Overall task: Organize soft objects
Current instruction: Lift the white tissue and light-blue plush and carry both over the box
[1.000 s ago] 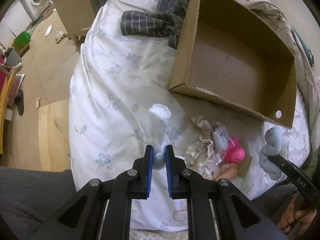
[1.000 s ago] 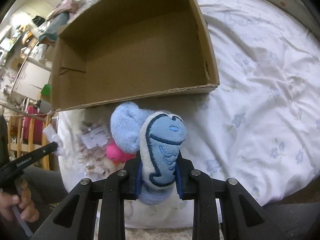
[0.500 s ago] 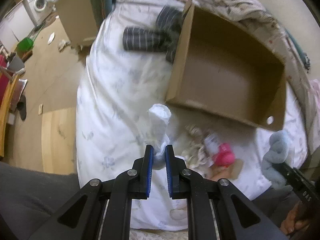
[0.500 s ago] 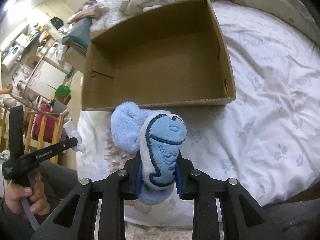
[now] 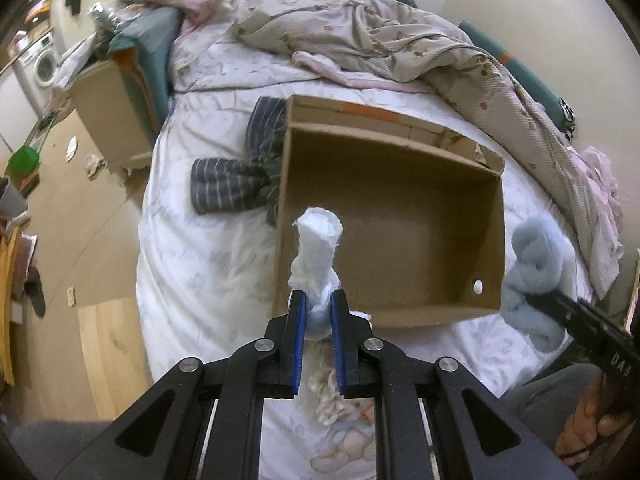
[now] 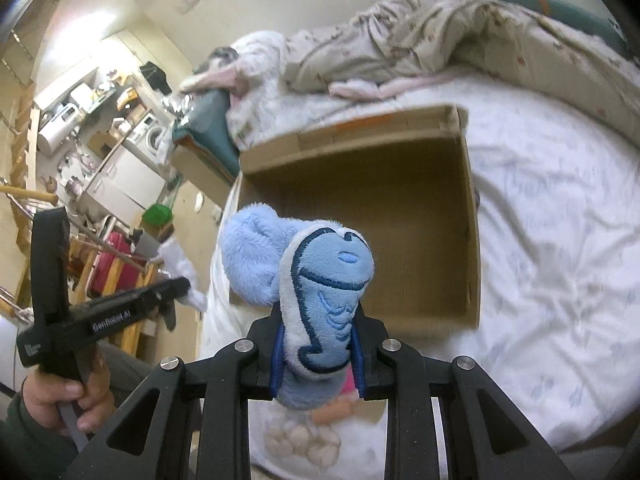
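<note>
A crumpled white cloth roll (image 5: 318,240) is clamped between the blue pads of the left gripper (image 5: 318,312), and a fluffy blue plush toy (image 6: 320,292) with dark stitched lines is pinched in the right gripper (image 6: 316,344). Both are held above the near edge of an open, empty brown cardboard box (image 5: 400,216). The box rests on a bed (image 5: 200,264) covered by a white flower-printed quilt, with a striped grey garment (image 5: 232,184) at its left, rumpled beige bedding (image 5: 400,44) beyond, and a wooden floor (image 5: 80,216) at far left.

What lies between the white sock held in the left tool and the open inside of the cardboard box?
Only the box's near wall. In the left wrist view the white sock, clamped in the left tool, stands up before that wall of the cardboard box; nothing else intervenes.
</note>
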A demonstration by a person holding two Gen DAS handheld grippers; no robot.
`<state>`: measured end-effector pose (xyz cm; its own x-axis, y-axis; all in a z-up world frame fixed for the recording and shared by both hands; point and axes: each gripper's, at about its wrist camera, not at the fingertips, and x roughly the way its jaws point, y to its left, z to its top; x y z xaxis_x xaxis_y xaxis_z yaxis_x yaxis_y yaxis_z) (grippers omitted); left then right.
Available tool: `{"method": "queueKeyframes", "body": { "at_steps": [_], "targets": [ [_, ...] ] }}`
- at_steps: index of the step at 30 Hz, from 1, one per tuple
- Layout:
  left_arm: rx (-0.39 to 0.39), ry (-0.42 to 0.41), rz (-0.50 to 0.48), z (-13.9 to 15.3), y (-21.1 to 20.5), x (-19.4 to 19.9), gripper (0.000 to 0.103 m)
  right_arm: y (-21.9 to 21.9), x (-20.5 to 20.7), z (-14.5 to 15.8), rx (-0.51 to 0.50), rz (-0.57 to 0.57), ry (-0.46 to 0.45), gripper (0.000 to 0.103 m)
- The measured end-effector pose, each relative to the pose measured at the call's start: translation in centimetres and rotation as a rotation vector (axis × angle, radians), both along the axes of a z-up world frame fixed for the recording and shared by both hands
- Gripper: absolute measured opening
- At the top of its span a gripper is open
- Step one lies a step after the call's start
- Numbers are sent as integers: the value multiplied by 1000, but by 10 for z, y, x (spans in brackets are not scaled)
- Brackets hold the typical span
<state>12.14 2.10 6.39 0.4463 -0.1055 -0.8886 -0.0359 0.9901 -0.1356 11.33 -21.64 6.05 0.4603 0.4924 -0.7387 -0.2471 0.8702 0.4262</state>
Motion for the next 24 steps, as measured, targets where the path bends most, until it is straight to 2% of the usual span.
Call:
{"method": "queueKeyframes", "body": {
  "at_steps": [4, 8, 13, 24],
  "targets": [
    [15, -1, -25, -4, -9, 19, 12, -1, 23, -3, 2, -21, -4, 28],
    [23, 16, -34, -16, -14, 33, 12, -1, 42, -21, -7, -39, 20, 28],
    [35, 58, -46, -42, -20, 49, 12, -1, 54, -55, -5, -55, 92, 28],
    [54, 106, -67, -86, -26, 72, 12, 12, 74, -95, -63, -56, 184, 29]
  ]
}}
